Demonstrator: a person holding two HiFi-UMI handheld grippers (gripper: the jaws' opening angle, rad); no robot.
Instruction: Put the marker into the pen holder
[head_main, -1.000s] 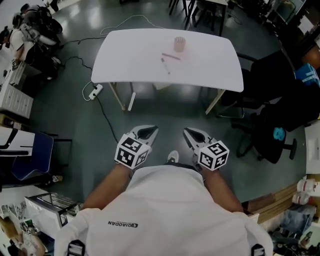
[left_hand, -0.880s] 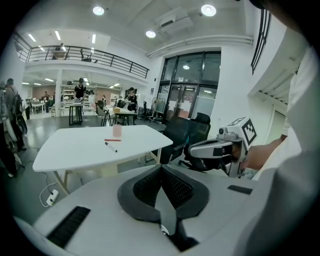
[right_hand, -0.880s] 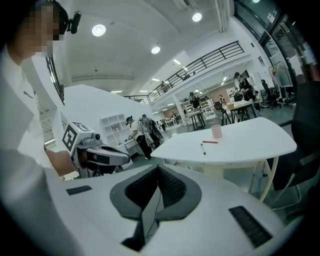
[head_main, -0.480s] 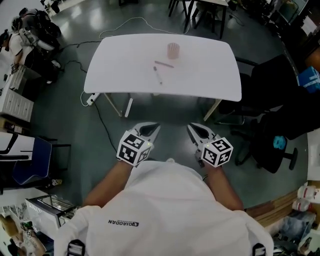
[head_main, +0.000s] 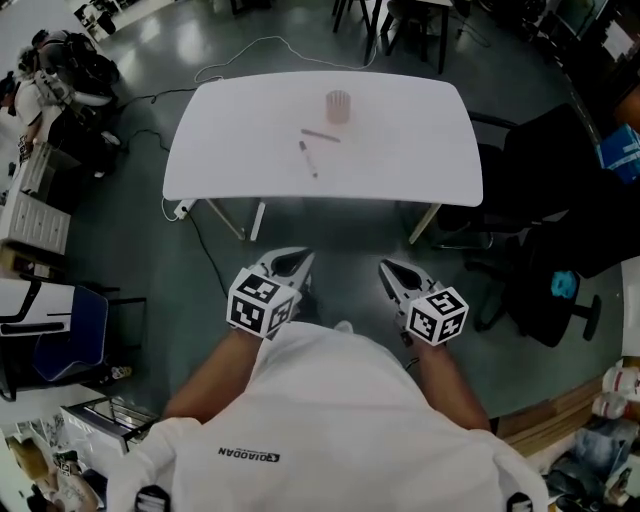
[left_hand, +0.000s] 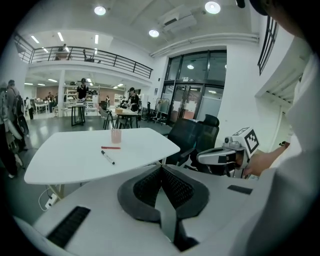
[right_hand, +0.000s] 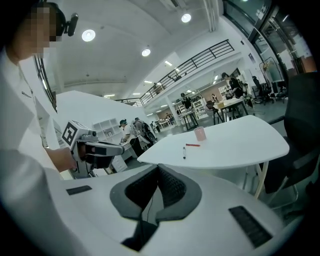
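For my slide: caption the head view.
Left gripper and right gripper, shut, face table with marker and pen holder.

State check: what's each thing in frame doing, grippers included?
left gripper: shut, empty
right gripper: shut, empty
black marker: lying flat on the table, outside the holder
red pen: lying flat near the holder
pen holder: upright, contents not visible

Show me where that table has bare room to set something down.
The white table is bare across its right half, from the pen holder to the right edge, and on its left part, beyond the black marker. Only the middle is crowded: the holder, red pen and marker lie close together.
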